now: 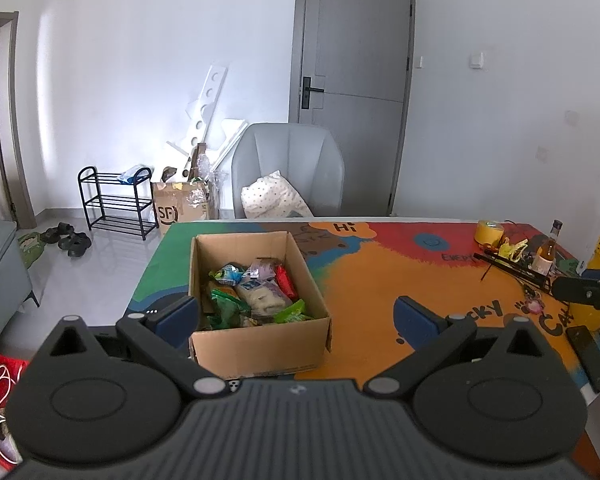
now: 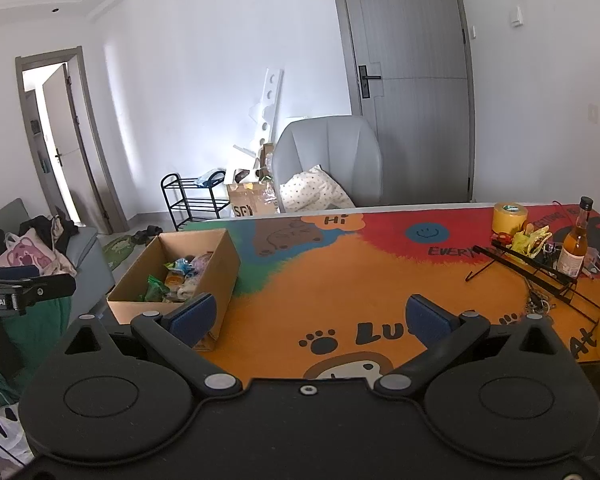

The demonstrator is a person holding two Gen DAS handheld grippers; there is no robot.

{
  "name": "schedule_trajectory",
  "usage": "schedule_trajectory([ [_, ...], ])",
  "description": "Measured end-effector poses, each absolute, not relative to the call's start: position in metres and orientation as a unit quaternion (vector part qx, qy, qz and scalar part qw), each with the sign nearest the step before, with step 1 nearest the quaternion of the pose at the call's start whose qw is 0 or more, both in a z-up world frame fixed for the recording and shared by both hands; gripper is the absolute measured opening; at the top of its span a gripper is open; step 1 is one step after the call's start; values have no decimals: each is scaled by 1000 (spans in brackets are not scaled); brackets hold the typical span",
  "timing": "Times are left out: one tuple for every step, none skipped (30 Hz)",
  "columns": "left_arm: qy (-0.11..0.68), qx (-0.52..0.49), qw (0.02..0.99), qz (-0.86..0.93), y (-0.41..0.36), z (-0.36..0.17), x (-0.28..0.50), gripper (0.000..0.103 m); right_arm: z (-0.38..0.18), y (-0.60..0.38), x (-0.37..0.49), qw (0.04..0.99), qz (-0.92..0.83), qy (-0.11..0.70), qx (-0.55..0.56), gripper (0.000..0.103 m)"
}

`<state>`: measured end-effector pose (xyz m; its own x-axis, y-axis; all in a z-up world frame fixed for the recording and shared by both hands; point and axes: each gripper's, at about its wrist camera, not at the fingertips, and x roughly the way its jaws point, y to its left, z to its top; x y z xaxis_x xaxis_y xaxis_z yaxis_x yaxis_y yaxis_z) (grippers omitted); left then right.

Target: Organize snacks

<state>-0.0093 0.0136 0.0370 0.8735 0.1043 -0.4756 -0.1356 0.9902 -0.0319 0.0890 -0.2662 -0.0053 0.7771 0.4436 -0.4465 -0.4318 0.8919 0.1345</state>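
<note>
Your left wrist view looks down over the snack box (image 1: pixel 260 292) from close behind. Your right wrist view sits further right, facing the table (image 2: pixel 360 280). Both share box, chair (image 1: pixel 288 168) and door (image 2: pixel 412 80).

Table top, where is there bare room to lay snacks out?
The broad orange stretch of the table between the cardboard box and the black wire stand is bare. The far right corner is crowded: tape roll, bottle, wrappers.
</note>
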Motion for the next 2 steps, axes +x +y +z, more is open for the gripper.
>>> schedule_trajectory([
  [243, -32, 967, 62, 13, 37, -9, 103, -5, -266, 89, 942, 233, 240, 12, 103],
  [244, -32, 967, 61, 13, 37, -9, 103, -5, -265, 89, 942, 233, 241, 11, 103],
])
